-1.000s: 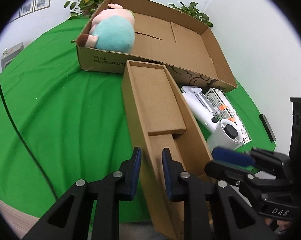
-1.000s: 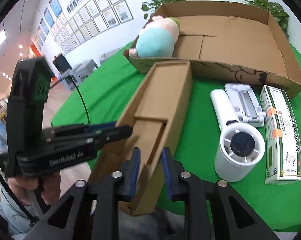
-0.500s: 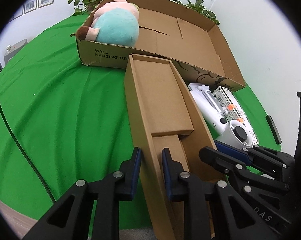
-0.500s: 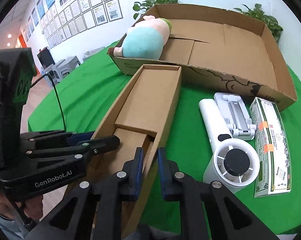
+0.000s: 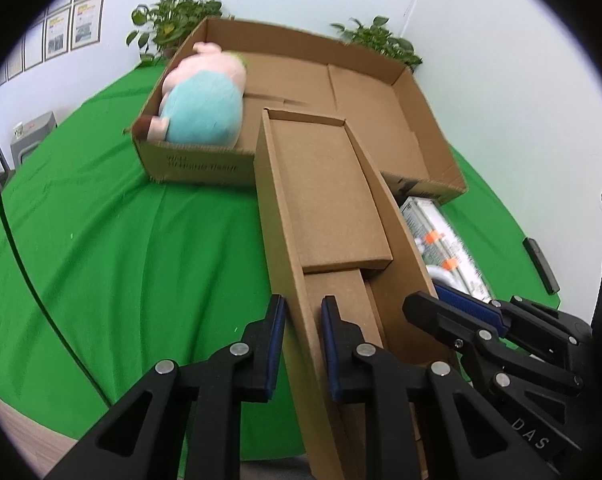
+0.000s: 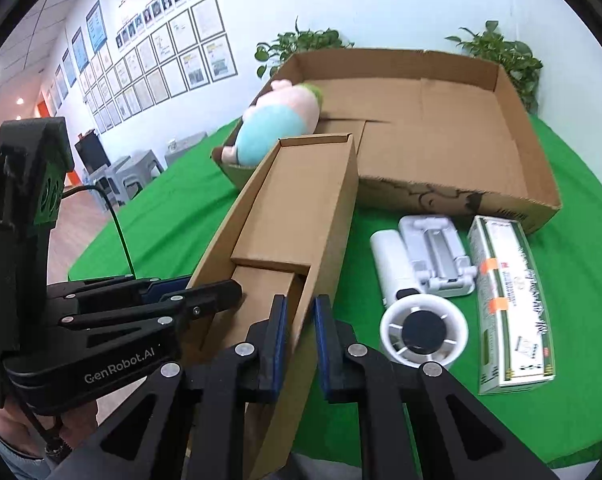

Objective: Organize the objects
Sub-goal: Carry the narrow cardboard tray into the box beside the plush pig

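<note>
A long narrow cardboard box is held off the green cloth, and its far end overlaps the front wall of the big open carton. My left gripper has the narrow box's left side wall between its pads, jaws still closing on it. My right gripper is shut on the right side wall. A pink and teal plush toy lies in the carton's left corner.
On the cloth right of the narrow box lie a white handheld fan, a white folding stand and a green-and-white packet. A black cable crosses the cloth at left. Potted plants stand behind the carton.
The right gripper's jaws closed onto the narrow box's right wall. Both grippers rose with the box, whose far end now overlaps the big carton's front wall instead of lying before it.
</note>
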`<control>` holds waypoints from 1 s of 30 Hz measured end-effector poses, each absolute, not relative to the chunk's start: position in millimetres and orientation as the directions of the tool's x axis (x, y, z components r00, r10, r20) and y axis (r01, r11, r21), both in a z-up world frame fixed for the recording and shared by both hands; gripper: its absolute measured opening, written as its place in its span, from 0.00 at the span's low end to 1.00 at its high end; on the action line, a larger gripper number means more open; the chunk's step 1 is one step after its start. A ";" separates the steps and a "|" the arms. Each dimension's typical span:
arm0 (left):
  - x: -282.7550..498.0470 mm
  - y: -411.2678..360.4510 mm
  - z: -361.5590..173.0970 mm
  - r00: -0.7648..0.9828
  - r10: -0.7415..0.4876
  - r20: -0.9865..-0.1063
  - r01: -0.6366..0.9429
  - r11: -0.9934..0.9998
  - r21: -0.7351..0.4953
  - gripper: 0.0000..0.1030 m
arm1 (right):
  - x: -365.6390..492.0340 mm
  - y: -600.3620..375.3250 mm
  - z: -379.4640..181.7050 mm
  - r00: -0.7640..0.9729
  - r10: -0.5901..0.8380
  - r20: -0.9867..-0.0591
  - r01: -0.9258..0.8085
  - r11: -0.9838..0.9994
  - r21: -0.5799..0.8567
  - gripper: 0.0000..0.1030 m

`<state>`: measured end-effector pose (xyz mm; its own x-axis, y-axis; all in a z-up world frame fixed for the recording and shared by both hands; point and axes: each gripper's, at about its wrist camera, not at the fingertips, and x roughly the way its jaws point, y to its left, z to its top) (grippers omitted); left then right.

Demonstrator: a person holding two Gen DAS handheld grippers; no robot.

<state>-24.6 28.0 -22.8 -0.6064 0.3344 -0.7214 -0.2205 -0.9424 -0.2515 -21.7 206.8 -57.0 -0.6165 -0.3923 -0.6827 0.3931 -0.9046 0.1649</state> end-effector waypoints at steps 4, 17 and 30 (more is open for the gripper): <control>-26.5 39.2 -0.8 -0.659 0.329 -0.676 -0.237 -0.944 -0.227 0.14 | -17.0 214.6 -32.2 -0.682 -0.375 -0.628 0.378 -0.916 0.136 0.11; -49.3 57.5 86.4 -0.774 0.367 -0.516 -0.329 -0.930 -0.168 0.12 | -16.4 228.1 60.6 -0.829 -0.310 -0.466 0.320 -0.945 0.059 0.11; -108.4 49.1 102.2 -0.799 0.348 -0.491 -0.300 -0.938 -0.175 0.12 | -74.8 221.0 85.9 -0.838 -0.336 -0.430 0.349 -0.936 0.050 0.11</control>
